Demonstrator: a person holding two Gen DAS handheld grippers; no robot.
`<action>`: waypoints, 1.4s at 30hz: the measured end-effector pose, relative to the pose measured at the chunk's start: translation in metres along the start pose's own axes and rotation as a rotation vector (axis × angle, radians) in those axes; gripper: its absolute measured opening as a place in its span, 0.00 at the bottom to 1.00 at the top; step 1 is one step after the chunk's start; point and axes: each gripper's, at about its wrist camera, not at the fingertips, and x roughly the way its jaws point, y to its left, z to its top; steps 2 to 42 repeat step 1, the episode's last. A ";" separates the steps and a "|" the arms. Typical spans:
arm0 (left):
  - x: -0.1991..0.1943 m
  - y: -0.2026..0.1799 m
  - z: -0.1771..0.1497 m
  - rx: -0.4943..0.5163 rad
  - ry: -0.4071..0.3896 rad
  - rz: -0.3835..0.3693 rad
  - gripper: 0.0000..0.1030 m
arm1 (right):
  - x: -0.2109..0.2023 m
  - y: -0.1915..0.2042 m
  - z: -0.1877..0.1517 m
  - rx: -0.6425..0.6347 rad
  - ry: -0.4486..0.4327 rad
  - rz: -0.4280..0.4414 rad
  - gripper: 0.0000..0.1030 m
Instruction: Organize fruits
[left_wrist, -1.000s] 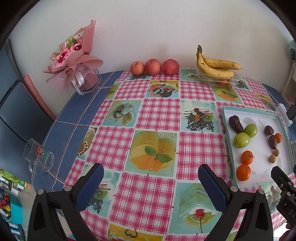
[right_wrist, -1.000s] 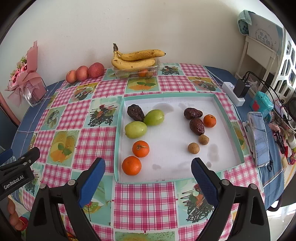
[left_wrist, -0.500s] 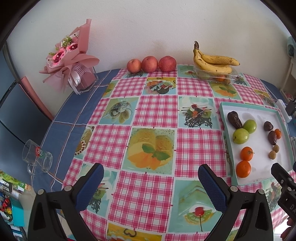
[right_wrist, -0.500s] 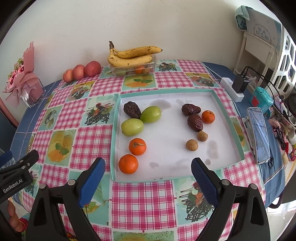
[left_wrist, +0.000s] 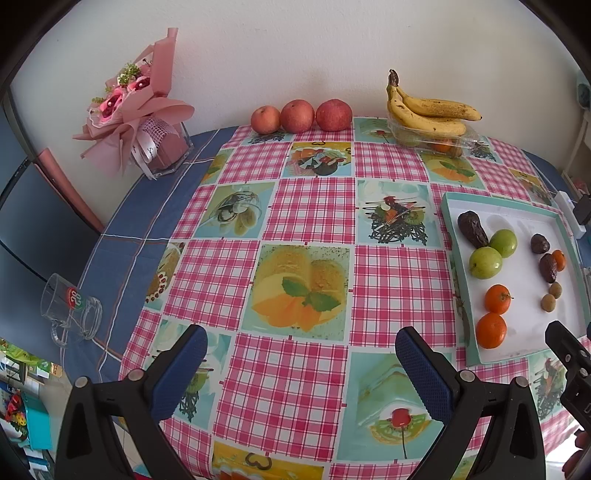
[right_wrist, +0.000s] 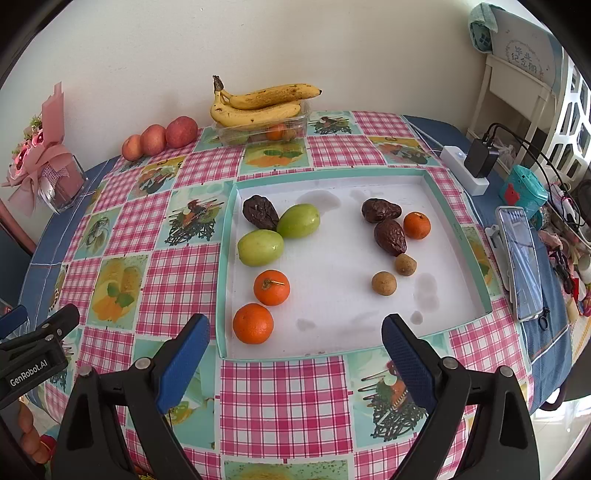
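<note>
Fruit lies mixed in the tray (right_wrist: 458, 229), so with your right tool (right_wrist: 295, 343) spread and empty, drop squarely over the nearest orange (right_wrist: 253, 323).

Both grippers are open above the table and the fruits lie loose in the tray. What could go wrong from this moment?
1. The two small brown round fruits lie loose; a nudge may send them rolling across the tray.
2. The dark wrinkled fruit touches the small orange; gripping one may push the other.
3. The phone lies beside the tray; the right gripper could bump it.
</note>
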 end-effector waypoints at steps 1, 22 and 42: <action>0.000 0.000 0.000 0.001 0.000 -0.001 1.00 | 0.000 0.000 0.000 0.000 0.000 0.000 0.91; 0.000 0.000 0.000 0.001 0.000 -0.001 1.00 | 0.000 0.000 0.000 0.000 0.000 0.000 0.91; 0.000 0.000 0.000 0.001 0.000 -0.001 1.00 | 0.000 0.000 0.000 0.000 0.000 0.000 0.91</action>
